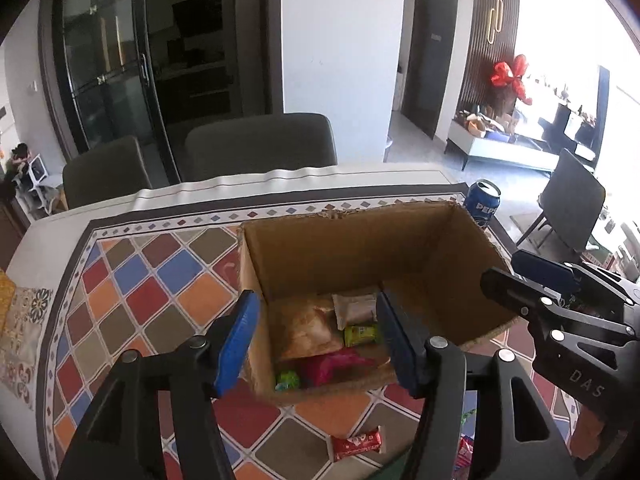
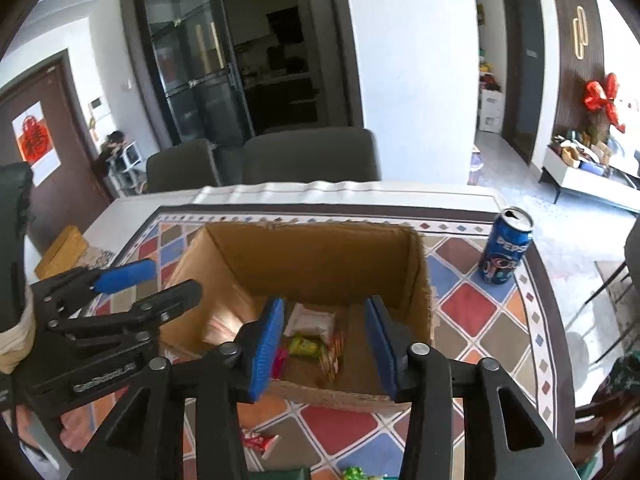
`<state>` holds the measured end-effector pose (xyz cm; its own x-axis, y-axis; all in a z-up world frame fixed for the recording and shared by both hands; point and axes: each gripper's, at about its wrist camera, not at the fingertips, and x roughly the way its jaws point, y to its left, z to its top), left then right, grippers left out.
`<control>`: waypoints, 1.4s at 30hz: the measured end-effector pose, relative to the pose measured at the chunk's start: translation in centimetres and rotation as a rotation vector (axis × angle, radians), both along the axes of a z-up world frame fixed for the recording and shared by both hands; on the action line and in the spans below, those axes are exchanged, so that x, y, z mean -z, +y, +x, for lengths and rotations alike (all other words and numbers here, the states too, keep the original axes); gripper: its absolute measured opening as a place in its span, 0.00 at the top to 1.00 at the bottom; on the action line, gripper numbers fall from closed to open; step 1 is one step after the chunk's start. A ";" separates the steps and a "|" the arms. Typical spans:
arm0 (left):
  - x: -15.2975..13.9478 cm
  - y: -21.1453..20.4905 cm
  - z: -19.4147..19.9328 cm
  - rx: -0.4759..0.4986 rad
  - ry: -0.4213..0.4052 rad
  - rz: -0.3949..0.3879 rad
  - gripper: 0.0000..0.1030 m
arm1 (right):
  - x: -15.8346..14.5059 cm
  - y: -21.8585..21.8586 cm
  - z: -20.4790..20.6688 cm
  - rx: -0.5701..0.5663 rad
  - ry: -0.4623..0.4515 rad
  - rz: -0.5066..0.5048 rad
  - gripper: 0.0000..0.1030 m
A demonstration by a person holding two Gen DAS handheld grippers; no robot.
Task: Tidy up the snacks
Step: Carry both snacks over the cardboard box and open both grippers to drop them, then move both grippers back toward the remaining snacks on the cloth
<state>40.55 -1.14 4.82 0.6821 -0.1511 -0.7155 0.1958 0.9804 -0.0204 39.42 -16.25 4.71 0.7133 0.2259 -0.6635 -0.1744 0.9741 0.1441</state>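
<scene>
Both my left gripper and right gripper hang half open and empty above the box; stray snacks below could get missed or crushed.

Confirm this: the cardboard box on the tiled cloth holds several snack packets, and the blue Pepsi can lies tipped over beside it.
Not quite. The Pepsi can stands upright beside the cardboard box, as the right wrist view shows. The rest holds: snack packets lie inside the box.

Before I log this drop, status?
Both grippers open, empty, over box. Snacks inside; red packet outside. Nothing blocking.
</scene>
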 end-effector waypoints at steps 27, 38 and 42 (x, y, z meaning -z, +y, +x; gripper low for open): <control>-0.9 -5.7 -12.0 0.230 -0.092 0.033 0.33 | -0.8 -4.8 -13.3 0.042 -0.082 0.026 0.58; 1.7 -8.2 -14.5 0.364 -0.056 0.075 0.33 | 2.0 -6.6 -16.2 0.058 -0.010 0.018 0.58; 2.9 -9.0 -15.0 0.411 -0.034 0.093 0.33 | 3.6 -7.1 -16.9 0.075 0.033 0.015 0.58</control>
<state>25.57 -10.18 1.87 0.6020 -0.3513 -0.7171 0.5699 0.8180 0.0776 22.51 -23.35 1.13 0.7060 0.1827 -0.6842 -0.0958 0.9819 0.1634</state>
